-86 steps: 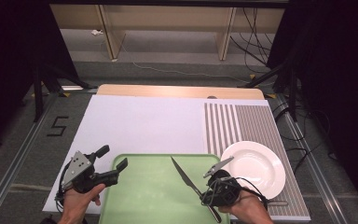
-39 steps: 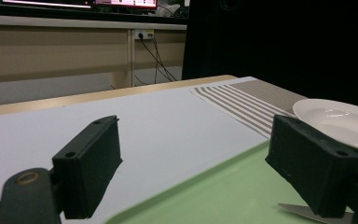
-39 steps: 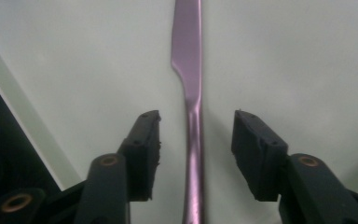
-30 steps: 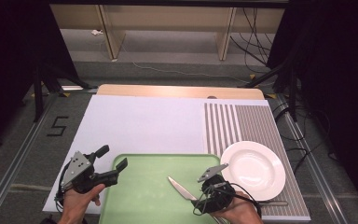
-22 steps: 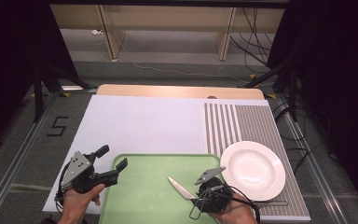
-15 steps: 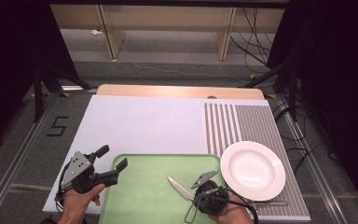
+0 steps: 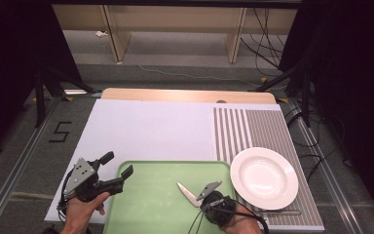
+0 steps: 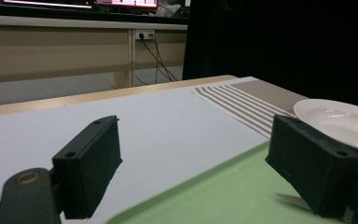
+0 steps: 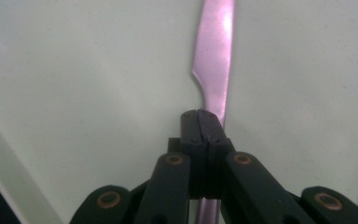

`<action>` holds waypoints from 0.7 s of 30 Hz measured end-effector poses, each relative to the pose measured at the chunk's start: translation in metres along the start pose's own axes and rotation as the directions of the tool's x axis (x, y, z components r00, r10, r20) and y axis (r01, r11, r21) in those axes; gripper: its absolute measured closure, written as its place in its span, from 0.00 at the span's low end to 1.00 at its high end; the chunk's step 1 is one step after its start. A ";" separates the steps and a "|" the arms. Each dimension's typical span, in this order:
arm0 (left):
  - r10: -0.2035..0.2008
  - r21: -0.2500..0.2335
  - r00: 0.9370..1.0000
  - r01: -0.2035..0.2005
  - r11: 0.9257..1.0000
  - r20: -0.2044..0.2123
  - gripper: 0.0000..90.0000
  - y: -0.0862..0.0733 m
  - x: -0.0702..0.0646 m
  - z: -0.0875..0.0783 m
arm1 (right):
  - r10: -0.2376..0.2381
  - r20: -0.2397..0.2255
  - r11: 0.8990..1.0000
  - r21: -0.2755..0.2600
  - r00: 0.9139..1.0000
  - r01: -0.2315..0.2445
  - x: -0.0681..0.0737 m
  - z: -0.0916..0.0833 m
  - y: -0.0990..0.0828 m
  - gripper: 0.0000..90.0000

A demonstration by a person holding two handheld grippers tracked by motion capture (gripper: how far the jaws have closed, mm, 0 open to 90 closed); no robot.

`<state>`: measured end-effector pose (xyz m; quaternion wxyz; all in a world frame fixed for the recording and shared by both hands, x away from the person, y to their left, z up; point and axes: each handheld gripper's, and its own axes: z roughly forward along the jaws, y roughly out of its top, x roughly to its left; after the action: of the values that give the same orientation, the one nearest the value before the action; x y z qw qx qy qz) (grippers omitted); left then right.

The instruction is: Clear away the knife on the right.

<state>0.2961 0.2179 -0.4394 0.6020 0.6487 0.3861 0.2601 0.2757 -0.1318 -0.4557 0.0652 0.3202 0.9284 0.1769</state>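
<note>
My R gripper (image 9: 200, 116) has jaws pinched together; knife (image 9: 214, 60) runs beneath toward 12, grip unclear. L gripper (image 7: 114, 170) wide open, empty, at tray's (image 7: 151, 204) 9. Knife's on tray; plate (image 7: 264, 178) bare.

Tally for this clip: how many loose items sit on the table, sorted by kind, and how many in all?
Knife: 1, lying on the tray, right gripper shut above it
Plate: 1, white
Tray: 1, green
Striped mat: 1
Total: 4
</note>
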 end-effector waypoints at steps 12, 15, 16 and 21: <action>-0.001 -0.001 1.000 0.001 1.000 -0.002 0.18 0.000 0.000 -0.001 | 0.028 0.042 0.999 0.043 0.999 -0.030 -0.009 -0.001 -0.007 1.00; -0.002 -0.002 1.000 0.002 1.000 -0.001 0.18 0.000 0.000 -0.001 | 0.048 0.046 0.997 0.051 0.998 -0.050 -0.011 -0.002 -0.009 1.00; -0.002 -0.002 1.000 0.002 1.000 -0.001 0.18 0.000 0.000 -0.001 | 0.045 0.051 0.998 0.050 0.998 -0.048 -0.012 -0.003 -0.010 1.00; -0.001 -0.001 1.000 0.001 1.000 -0.002 0.18 0.000 0.000 -0.001 | 0.067 0.054 0.996 0.058 0.996 -0.070 -0.016 -0.006 -0.016 1.00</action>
<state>0.2956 0.2181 -0.4391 0.6021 0.6479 0.3870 0.2605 0.2776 -0.1547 -0.4561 0.0736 0.3583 0.9196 0.1430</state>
